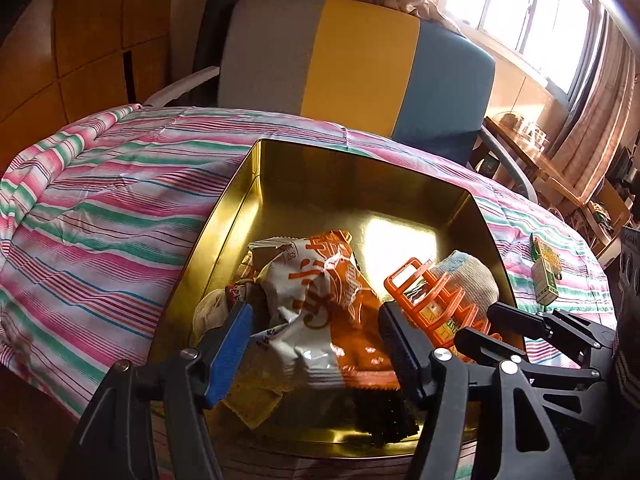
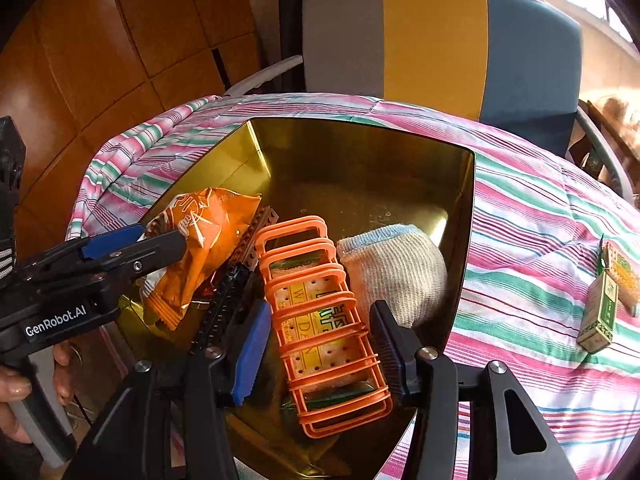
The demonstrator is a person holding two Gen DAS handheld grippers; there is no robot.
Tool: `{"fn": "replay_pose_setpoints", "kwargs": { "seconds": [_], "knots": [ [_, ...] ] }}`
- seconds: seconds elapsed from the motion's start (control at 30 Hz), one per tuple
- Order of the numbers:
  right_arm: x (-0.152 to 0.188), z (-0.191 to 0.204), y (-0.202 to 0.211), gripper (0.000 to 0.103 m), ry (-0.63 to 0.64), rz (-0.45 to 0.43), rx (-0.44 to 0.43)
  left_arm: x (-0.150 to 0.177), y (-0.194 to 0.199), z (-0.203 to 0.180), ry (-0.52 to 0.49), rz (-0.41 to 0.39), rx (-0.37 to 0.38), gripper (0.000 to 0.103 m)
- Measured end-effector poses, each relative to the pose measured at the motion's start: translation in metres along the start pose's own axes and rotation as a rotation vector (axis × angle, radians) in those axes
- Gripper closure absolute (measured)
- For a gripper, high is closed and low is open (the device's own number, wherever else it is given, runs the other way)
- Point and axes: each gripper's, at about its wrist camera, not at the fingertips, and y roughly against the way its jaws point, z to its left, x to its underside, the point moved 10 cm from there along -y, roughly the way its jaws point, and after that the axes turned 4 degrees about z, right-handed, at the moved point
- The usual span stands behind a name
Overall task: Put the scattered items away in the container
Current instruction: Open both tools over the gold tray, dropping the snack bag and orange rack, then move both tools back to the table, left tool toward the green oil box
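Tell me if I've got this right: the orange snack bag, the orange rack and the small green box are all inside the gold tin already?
Not quite. The small green box still lies outside on the striped cloth, to the right of the gold tin; the right wrist view shows it clearly. The orange snack bag and the orange rack are inside the tin.

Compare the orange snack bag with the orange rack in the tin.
The snack bag is soft, crinkled foil with white print; the rack is a rigid plastic frame of open slots. The bag lies at the tin's left side, between the left gripper's open jaws; the rack lies mid-tin, between the right gripper's jaws. Both are orange and inside the tin.
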Motion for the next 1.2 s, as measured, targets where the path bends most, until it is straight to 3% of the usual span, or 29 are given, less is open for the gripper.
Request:
{"fn": "replay_pose_setpoints", "kwargs": {
  "seconds": [0.63, 1.2],
  "knots": [
    [0.012, 0.008, 0.029, 0.048, 0.025, -0.062, 0.038, 0.026, 0.026, -0.026, -0.048, -0.024, -0.079, 0.036],
    [0.028, -0.052, 0.048, 0.048, -0.115, -0.095, 0.073, 0.036, 0.032, -0.083, -0.166, -0.026, -0.057, 0.036]
  ]
}}
